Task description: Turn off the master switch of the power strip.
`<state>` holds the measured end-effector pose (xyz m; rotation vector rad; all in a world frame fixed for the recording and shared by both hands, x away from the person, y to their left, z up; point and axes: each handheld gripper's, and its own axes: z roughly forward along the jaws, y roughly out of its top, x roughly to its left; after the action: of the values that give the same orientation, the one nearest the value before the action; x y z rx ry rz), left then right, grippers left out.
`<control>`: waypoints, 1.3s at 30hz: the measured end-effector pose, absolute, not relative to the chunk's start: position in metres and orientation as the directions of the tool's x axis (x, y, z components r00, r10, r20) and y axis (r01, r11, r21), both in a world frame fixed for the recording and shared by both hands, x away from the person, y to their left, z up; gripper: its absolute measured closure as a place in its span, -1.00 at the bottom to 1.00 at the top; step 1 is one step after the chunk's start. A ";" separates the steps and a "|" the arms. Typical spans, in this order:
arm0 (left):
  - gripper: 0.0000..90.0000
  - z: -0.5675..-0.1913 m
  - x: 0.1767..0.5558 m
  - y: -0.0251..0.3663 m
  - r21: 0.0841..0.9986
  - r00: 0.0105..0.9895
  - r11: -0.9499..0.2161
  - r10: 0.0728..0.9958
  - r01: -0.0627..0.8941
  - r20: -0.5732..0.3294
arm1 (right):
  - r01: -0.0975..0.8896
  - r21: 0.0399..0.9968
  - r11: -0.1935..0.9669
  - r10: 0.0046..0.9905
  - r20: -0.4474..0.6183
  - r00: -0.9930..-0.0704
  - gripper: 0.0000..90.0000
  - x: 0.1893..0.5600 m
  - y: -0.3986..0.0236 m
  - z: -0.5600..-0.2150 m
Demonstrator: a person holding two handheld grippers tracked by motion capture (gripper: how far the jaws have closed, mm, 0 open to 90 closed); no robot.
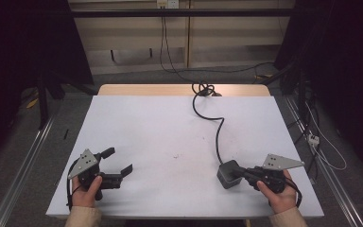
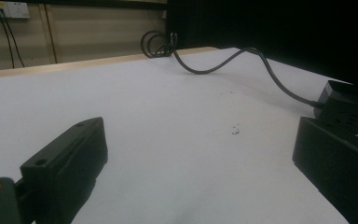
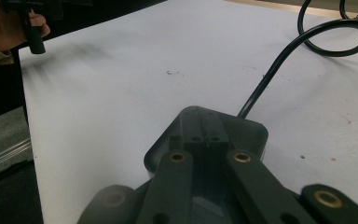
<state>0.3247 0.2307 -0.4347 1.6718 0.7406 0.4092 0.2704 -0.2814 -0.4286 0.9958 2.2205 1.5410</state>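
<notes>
A dark grey power box [image 1: 227, 176] lies on the white table [image 1: 160, 123] at the front right. Its black cable [image 1: 217, 128] snakes away to the far edge and ends there in a coil. My right gripper [image 1: 237, 171] lies on the top of the box with its jaws shut together and nothing between them. In the right gripper view the closed tips [image 3: 200, 135] rest over the box [image 3: 254, 133], and the cable [image 3: 265, 81] leaves behind it. My left gripper [image 1: 119, 160] stands open at the front left above bare table. The left gripper view [image 2: 200, 128] shows the box [image 2: 347, 105] beyond the right jaw.
A wooden strip [image 1: 170, 90] runs along the table's far edge, where the cable coil [image 2: 158, 44] lies. Wall sockets [image 2: 7, 9] with hanging wires sit on the back wall. Metal rails run along the floor on both sides. Small dark specks [image 2: 235, 130] mark the table's middle.
</notes>
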 end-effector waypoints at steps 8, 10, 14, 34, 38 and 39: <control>-0.94 -0.434 0.325 0.231 0.963 0.735 -0.098 0.667 0.250 -0.123 | 0.383 0.900 0.207 0.660 0.160 -0.734 1.00 0.270 -0.282 -0.429; -0.94 -0.434 0.325 0.231 0.963 0.735 -0.098 0.667 0.249 -0.122 | 0.383 0.900 0.207 0.660 0.160 -0.734 1.00 0.270 -0.283 -0.429; -0.94 -0.434 0.325 0.231 0.963 0.735 -0.099 0.667 0.250 -0.122 | 0.383 0.899 0.211 0.663 0.156 -0.732 1.00 0.270 -0.283 -0.429; -0.94 -0.434 0.325 0.231 0.963 0.735 -0.099 0.667 0.250 -0.122 | 0.380 0.895 0.235 0.659 0.140 -0.739 1.00 0.270 -0.281 -0.431; -0.94 -0.434 0.325 0.231 0.963 0.734 -0.097 0.668 0.251 -0.124 | 0.369 0.895 0.252 0.659 0.121 -0.742 1.00 0.270 -0.279 -0.431; -0.94 -0.434 0.325 0.231 0.963 0.734 -0.096 0.668 0.251 -0.124 | 0.367 0.895 0.253 0.660 0.118 -0.742 1.00 0.270 -0.279 -0.431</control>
<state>0.3246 0.2312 -0.4343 1.6727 0.7433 0.4107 0.2696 -0.2791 -0.4307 0.9511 2.2467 1.4849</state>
